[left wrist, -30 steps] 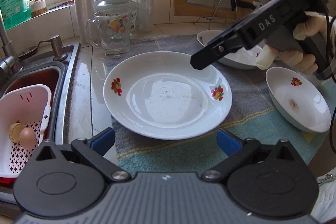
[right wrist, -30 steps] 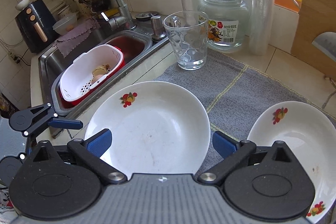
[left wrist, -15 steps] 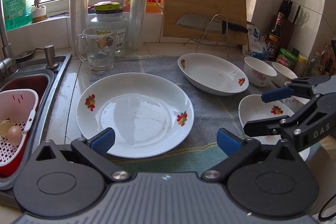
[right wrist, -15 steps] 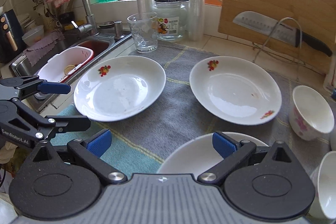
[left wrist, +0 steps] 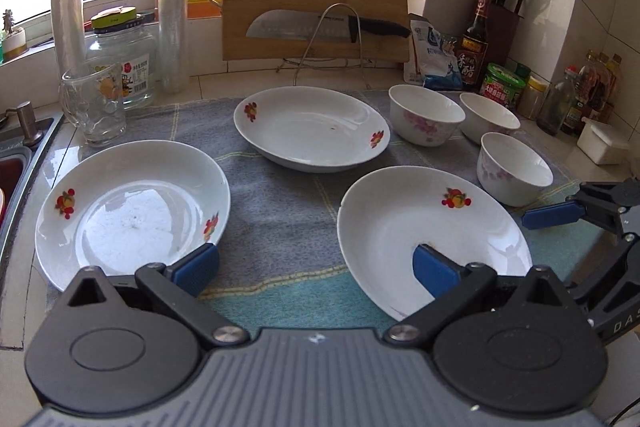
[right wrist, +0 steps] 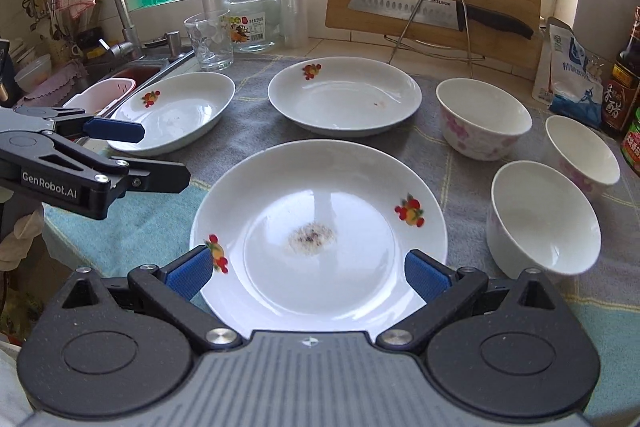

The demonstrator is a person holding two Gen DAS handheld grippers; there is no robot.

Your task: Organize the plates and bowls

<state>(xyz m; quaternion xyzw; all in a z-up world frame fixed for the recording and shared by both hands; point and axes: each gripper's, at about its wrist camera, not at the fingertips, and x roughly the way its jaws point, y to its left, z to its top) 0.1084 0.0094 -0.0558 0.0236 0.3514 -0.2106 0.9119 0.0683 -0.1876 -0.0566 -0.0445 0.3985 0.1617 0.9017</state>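
The right gripper hovers with its fingers spread wide and empty over the near plate at the worktop's front edge. The left gripper is likewise open and empty. Pinching the near rim squarely should work best, before stacking toward the far plate. The bowls sit at the right edge.

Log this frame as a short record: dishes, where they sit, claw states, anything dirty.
plates: three, apart, unstacked, on the grey cloth
near plate: brown residue at centre
far plate: small speck
sink-side plate: faint marks
bowls: three, upright, separate, at right; nearest
left claw: open, empty
right claw: open, empty, facing the near plate
progress: nothing stacked yet
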